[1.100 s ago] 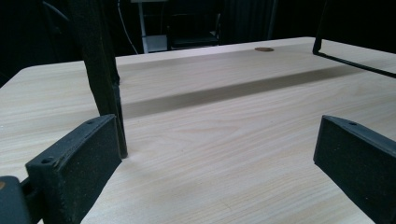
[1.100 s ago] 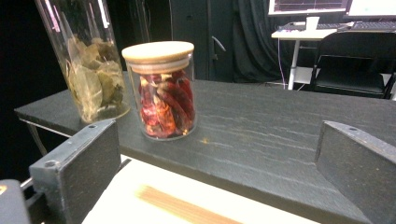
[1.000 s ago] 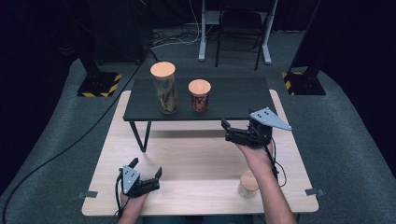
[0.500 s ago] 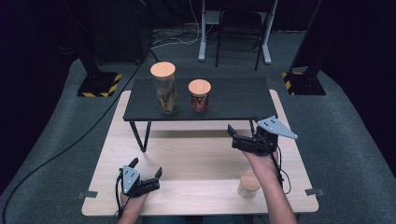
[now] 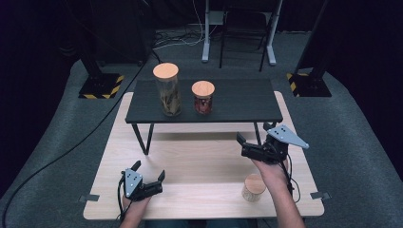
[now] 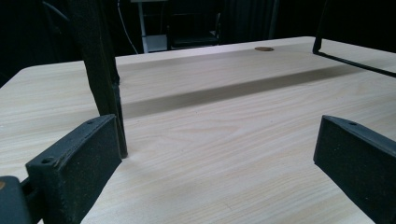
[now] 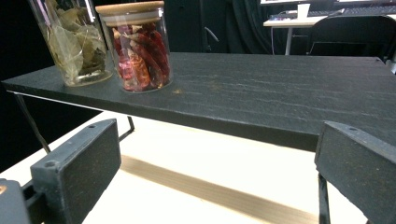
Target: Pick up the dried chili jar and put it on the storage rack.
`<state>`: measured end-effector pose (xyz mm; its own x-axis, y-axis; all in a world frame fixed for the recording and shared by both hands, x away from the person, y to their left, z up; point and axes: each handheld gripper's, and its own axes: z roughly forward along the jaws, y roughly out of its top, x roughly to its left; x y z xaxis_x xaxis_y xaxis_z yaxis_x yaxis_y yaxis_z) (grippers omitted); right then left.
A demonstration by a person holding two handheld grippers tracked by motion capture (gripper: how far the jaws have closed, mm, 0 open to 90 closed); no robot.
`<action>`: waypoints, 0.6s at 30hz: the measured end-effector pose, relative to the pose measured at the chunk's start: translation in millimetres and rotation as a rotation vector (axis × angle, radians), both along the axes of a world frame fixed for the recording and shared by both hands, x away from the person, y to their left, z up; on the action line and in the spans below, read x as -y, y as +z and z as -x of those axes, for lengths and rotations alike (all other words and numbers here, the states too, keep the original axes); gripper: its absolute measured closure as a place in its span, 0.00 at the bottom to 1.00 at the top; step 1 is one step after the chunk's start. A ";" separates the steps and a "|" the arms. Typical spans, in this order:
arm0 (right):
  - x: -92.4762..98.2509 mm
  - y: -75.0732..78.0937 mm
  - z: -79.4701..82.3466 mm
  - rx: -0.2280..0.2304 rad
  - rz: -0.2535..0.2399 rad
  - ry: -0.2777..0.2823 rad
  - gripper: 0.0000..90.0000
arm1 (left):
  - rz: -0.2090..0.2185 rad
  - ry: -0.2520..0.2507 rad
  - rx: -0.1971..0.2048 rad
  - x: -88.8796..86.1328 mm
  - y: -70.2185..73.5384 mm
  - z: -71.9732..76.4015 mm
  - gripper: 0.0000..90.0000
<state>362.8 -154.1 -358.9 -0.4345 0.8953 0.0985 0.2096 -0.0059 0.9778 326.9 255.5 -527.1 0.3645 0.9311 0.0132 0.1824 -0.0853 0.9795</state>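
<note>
A low black shelf [image 5: 237,102] stands on the wooden table [image 5: 199,166]. It carries a tall glass jar of dried leaves [image 5: 167,90] and a shorter jar of red chillies [image 5: 203,98], both with wooden lids. A third small jar with a wooden lid [image 5: 253,188] sits on the table beside the right forearm. My right gripper [image 5: 253,134] hovers open in front of the shelf's right end, holding nothing. From its own view the leaf jar [image 7: 74,42] and chilli jar [image 7: 138,46] stand at the upper left. My left gripper [image 5: 149,169] rests open near the table's front left.
The shelf's thin black leg [image 6: 100,70] rises just left of my left gripper [image 6: 215,158], and another leg frame [image 6: 355,60] shows far right. Bare wood lies between the two grippers. Dark stands and cables sit on the floor behind the table.
My right gripper has drifted right and back toward the person, away from the shelf's front edge. The left gripper has stayed where it was.
</note>
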 end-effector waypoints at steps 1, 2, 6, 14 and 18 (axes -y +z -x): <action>1.1 -1.0 0.7 0.001 -0.002 0.000 0.00 | 0.000 0.000 0.000 0.0 0.0 0.0 0.00; 3.0 -2.7 1.9 0.005 -0.003 -0.004 0.00 | -0.002 0.000 0.000 0.1 0.0 0.0 0.00; 8.9 -8.8 5.0 0.004 0.000 -0.011 0.00 | -0.001 0.001 0.001 0.2 0.0 0.2 0.00; 24.6 -24.0 9.1 -0.009 -0.008 -0.042 0.00 | -0.004 0.000 0.001 0.3 0.0 0.1 0.00; 36.0 -35.1 12.0 -0.019 -0.021 -0.059 0.00 | -0.004 0.001 0.000 0.2 0.1 0.0 0.00</action>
<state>350.8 -190.1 -394.0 -0.3787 0.9170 0.1254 0.2269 -0.0393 0.9731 326.9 255.3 -527.0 0.3640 0.9313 0.0169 0.1827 -0.0892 0.9791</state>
